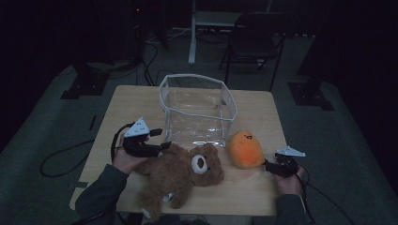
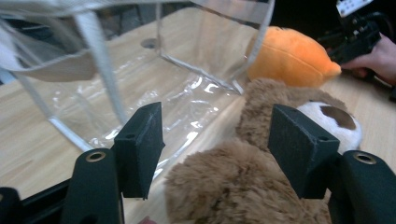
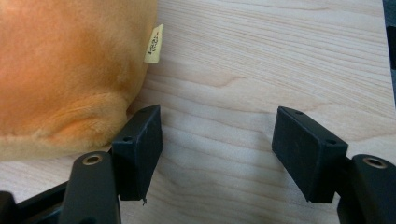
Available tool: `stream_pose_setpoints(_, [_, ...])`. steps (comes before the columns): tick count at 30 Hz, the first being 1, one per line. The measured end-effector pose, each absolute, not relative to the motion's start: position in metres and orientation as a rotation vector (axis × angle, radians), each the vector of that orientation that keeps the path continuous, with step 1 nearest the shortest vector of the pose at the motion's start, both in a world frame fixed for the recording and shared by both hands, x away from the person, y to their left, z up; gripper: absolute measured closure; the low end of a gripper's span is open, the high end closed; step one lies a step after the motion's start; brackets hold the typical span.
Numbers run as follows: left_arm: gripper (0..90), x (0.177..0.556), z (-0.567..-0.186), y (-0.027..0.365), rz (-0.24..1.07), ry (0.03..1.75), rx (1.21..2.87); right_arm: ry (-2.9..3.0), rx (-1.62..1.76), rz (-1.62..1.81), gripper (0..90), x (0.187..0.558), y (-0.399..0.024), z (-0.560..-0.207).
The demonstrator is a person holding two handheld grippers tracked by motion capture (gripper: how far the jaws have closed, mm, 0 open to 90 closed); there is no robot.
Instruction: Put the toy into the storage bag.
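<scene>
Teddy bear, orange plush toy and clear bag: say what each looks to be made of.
Teddy bear: brown plush fabric, shaggy and matte, with a paler short-pile muzzle. Orange plush toy: smoother short-pile fabric, velvety, with a small sewn-in label visible in the right gripper view. Clear bag: probably soft vinyl or similar plastic; it is see-through and glossy, wrinkles catch the light, and pale trim edges its seams.

Two hands, two grippers, both with jaws parted at the near edge

The left gripper, held in the left hand, points right with its jaws apart; the right gripper, in the right hand, points left, jaws spread wide. Both sleeved forearms enter from the near side.
</scene>
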State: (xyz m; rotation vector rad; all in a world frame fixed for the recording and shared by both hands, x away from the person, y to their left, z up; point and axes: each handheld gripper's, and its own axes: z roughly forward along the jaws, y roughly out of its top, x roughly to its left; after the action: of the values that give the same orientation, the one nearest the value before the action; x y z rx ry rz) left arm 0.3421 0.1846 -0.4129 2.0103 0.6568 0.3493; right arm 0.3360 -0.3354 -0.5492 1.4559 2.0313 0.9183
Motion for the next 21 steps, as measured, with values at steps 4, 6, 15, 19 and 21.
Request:
stream_pose_setpoints(4, [34.2,0.341,-0.416,0.179,0.338,0.649,2.024,2.036,1.451,0.92,32.8,0.335,-0.335,-0.549])
stream_pose_setpoints(6, [34.2,0.34,-0.417,0.173,0.317,0.628,2.032,2.038,1.448,0.922,32.8,0.335,-0.335,-0.549])
stream_pose_setpoints(15, [34.3,0.335,-0.425,0.15,0.26,0.58,2.076,2.039,1.449,0.922,32.8,0.334,-0.335,-0.549])
stream_pose_setpoints(19, [34.2,0.333,-0.429,0.139,0.238,0.553,2.092,2.04,1.448,0.923,32.8,0.334,-0.335,-0.549])
stream_pose_setpoints(21, [34.2,0.332,-0.43,0.134,0.231,0.541,2.102,2.04,1.448,0.922,32.8,0.334,-0.335,-0.549])
